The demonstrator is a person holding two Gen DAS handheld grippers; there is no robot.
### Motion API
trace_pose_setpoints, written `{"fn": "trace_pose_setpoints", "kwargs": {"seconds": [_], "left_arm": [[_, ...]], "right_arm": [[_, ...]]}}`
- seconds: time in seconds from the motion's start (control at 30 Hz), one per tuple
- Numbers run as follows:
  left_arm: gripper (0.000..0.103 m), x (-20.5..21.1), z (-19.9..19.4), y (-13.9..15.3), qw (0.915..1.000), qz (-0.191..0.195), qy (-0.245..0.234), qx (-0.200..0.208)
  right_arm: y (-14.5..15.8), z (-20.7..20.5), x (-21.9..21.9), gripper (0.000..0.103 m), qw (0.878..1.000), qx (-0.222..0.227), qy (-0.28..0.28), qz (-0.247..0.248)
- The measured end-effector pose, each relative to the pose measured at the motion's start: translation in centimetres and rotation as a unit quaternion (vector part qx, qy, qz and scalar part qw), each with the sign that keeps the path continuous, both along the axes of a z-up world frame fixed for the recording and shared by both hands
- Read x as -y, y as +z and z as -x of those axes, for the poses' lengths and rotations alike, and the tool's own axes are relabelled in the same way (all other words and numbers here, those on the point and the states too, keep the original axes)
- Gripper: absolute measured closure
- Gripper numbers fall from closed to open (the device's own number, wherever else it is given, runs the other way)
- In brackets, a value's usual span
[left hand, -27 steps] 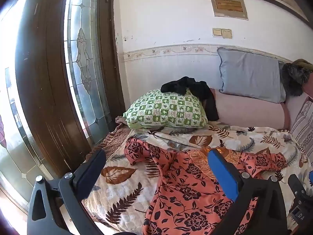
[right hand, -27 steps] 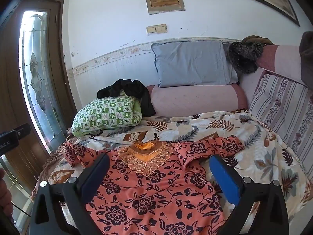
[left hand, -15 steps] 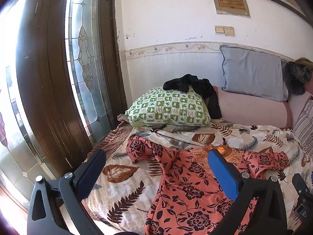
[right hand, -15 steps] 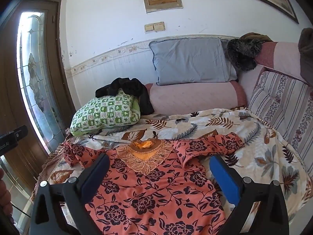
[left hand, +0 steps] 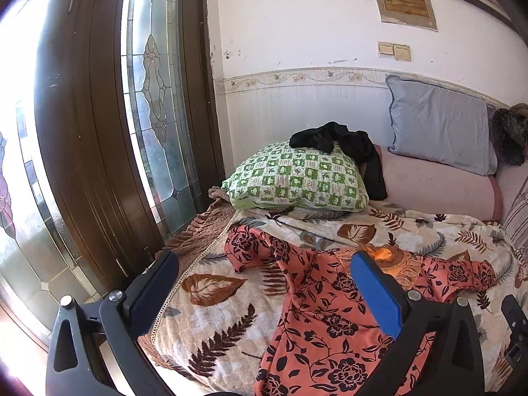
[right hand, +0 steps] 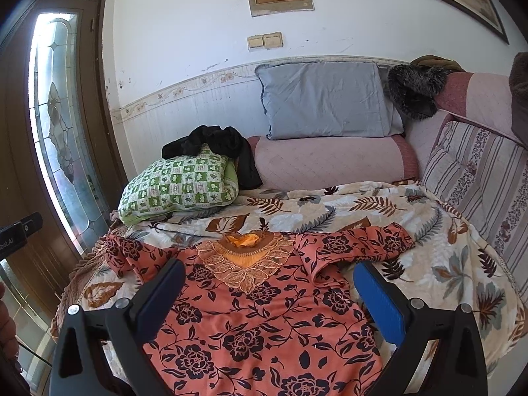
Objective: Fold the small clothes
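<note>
Fingers of your left gripper (left hand: 264, 277) stand wide apart and hold nothing, hovering over the bed's (left hand: 211, 316) near left corner. Just past them, the coral floral top (left hand: 330, 313) lies spread on the leaf-print cover, one sleeve reaching toward the bed's left edge. A green checked pillow (left hand: 297, 181) sits at the far left.

Your right view shows the right gripper (right hand: 269, 279) equally wide, empty, above the top's (right hand: 264, 330) chest, collar toward the far side. A grey pillow (right hand: 323, 99) leans against the wall.
</note>
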State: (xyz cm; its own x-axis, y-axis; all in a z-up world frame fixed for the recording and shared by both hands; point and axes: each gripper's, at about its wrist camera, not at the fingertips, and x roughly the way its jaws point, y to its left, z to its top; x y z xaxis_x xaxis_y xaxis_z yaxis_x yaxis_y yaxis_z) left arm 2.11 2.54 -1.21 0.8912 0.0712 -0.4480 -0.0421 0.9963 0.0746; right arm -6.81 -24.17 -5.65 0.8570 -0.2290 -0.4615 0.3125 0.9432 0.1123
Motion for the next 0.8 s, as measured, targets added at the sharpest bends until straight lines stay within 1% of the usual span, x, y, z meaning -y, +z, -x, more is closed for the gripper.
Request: {"fn": "trace_pose_setpoints", "kwargs": {"seconds": [0.1,0.17,0.23,0.27,0.4,0.53,0.6,0.67,0.73,0.8], "left_arm": [[0.0,-0.6,-0.5,-0.5,1.0,0.0,0.004,-0.004],[0.0,-1.4,-1.5,-1.2,0.9998,0.007,0.004,-0.016],[0.0,-2.7,-3.1,-2.5,0.9987,0.022,0.005,-0.045],[0.0,-3.5,-4.0,-3.4,0.9975,0.029,0.012,-0.063],[0.0,-6.9,-7.7,-7.4,0.9903,0.045,0.056,-0.119],[0.0,-10.1,-11.4,-10.2,0.9815,0.061,0.088,-0.159],[0.0,-11.6,-13.8,-10.7,0.9757,0.081,0.093,-0.181],[0.0,-12.7,-16.5,-10.8,0.9704,0.112,0.087,-0.196],[0.0,-13.8,-19.6,-11.0,0.9602,0.145,0.093,-0.22],[0.0,-14.4,-22.7,-11.5,0.9506,0.169,0.099,-0.24]], "right_arm": [[-0.1,-0.6,-0.7,0.0,1.0,-0.004,0.005,0.007],[-0.3,-1.3,-1.1,0.0,1.0,-0.008,0.011,0.009],[-0.7,-2.2,-1.2,0.0,1.0,-0.013,0.016,0.011],[-1.0,-2.8,-1.1,0.0,1.0,-0.016,0.02,0.012],[-3.1,-5.6,0.1,0.0,0.999,-0.03,0.031,-0.001],[-6.2,-9.0,1.2,0.0,0.998,-0.048,0.037,0.001],[-8.2,-10.9,2.0,0.0,0.997,-0.059,0.041,-0.003],[-10.1,-12.6,2.7,0.0,0.997,-0.066,0.045,-0.003],[-12.4,-13.8,3.5,0.0,0.996,-0.075,0.045,-0.002],[-14.3,-15.1,4.5,0.0,0.994,-0.099,0.046,-0.015]]}}
